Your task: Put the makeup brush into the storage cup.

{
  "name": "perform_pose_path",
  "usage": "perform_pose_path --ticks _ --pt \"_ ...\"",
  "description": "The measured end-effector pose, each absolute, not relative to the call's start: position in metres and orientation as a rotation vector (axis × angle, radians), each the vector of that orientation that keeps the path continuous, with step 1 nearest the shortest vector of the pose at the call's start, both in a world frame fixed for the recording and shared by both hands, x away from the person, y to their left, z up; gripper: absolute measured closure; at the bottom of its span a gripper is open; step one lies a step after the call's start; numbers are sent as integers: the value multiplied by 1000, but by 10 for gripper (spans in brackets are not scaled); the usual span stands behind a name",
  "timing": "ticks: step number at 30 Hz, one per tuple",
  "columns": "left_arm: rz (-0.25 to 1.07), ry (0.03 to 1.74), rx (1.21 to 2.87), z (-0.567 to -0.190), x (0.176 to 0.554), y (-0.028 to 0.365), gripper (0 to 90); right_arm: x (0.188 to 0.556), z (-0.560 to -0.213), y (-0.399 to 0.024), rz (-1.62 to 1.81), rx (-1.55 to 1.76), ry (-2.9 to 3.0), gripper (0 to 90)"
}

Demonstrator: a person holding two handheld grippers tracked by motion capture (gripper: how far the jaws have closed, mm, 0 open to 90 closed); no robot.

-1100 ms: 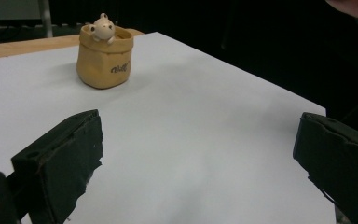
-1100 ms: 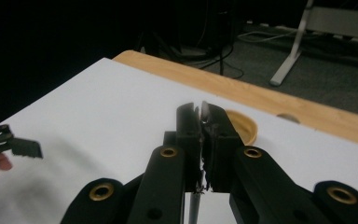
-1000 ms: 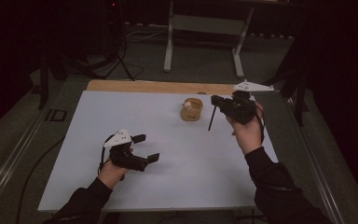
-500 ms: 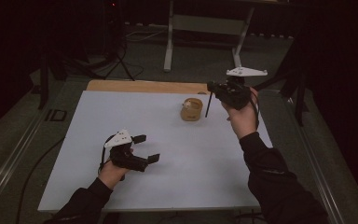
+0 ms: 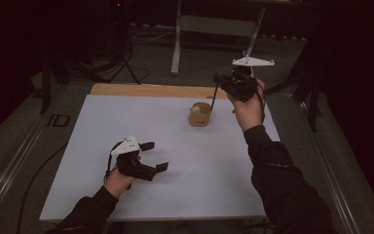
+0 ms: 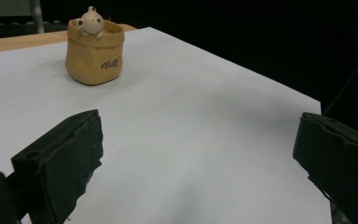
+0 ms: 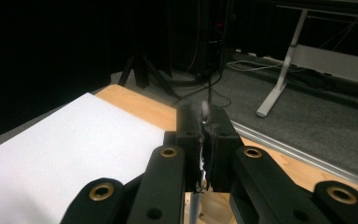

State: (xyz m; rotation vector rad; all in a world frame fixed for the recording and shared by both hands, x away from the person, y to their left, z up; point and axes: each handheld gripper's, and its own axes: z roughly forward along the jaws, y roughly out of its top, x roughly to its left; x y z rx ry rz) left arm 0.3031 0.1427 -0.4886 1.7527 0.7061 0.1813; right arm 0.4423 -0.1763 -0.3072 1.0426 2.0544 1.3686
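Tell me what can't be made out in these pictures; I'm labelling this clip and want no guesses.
- Thin dark stick in the right hand-held gripper: high view, too thin to name; right gripper view, its own shut jaws cover it, tip blurred.
- Inside of the tan pouch: left gripper view, its wall and the small figure hide what lies below.
- Print on the pouch: small and blurred.
- Left hand-held gripper: open, right jaw cut by the frame edge.

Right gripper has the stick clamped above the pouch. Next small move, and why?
Probably lower the right gripper so the thin dark stick drops into the tan pouch: the stick hangs with its lower end near the pouch rim, and the left gripper rests open on the table.
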Motion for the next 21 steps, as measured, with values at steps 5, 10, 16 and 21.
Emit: perform_pose_path --ticks 5,10,16,21 --pt "189 708 1756 -488 302 143 19 452 -307 -172 1360 1040 2044 857" --pt "187 704 1757 -488 302 142 19 463 -308 -169 1340 1054 2035 857" --pt "182 704 1758 -489 302 142 19 473 -312 -170 1336 1079 2014 857" --pt "182 705 1759 -489 301 142 19 481 -318 -169 1310 1096 2009 857"
